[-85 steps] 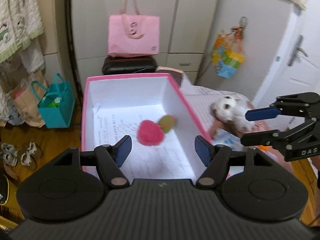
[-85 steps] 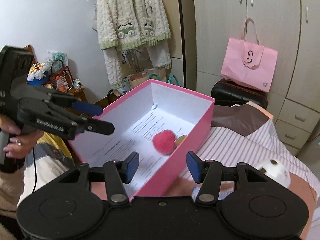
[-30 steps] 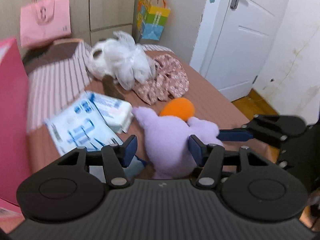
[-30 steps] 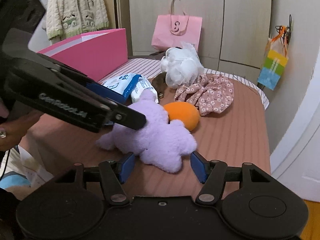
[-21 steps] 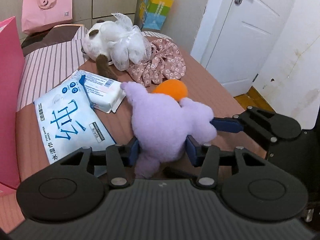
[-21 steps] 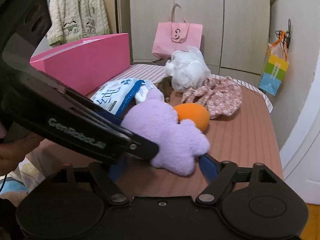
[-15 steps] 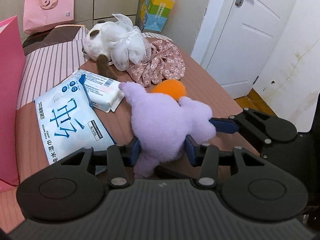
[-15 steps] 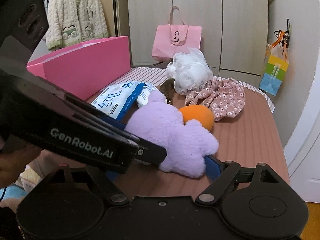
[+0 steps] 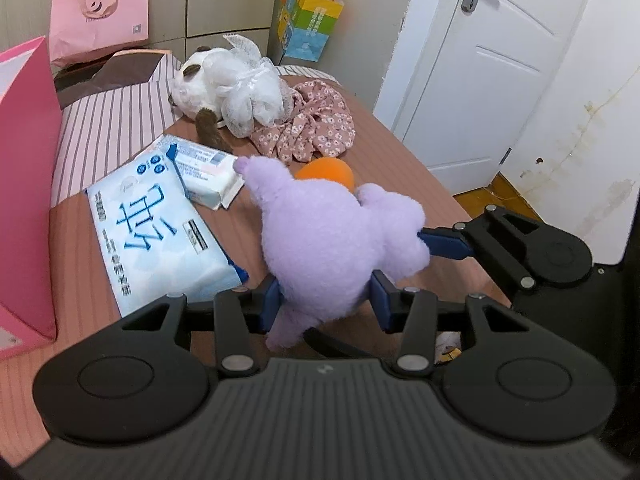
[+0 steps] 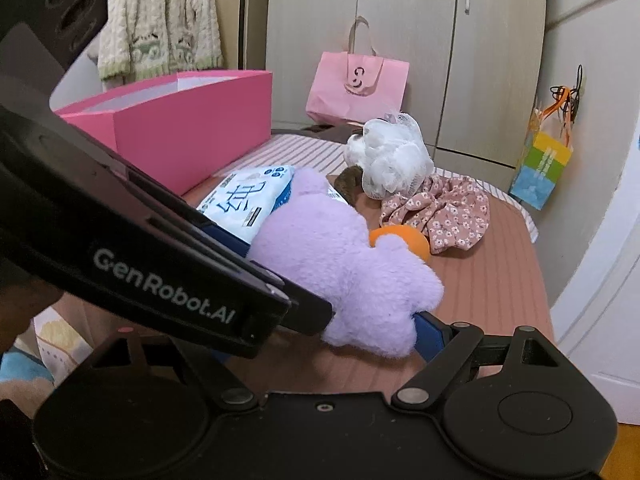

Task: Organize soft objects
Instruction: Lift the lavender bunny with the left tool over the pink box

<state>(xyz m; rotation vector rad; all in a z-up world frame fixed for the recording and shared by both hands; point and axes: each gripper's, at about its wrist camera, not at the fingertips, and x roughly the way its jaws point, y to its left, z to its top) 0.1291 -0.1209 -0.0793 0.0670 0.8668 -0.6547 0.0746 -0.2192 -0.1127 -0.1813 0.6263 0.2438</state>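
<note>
**Both grippers on one purple plush**

Left gripper [image 9: 324,304] jaws clamp the purple plush [image 9: 332,236] nearest; right gripper [image 9: 444,242] jaws pinch its right edge. Beyond: one orange ball [image 9: 326,172], two wipe packs [image 9: 160,232], one floral cloth [image 9: 316,128], one white plush [image 9: 204,80]. Pink box [image 9: 24,184] left.

Soft, even indoor light, fairly bright; shadows faint; strong fisheye bending at the edges with dark corner vignetting; both views mostly sharp; the near gripper bodies slightly soft.
</note>
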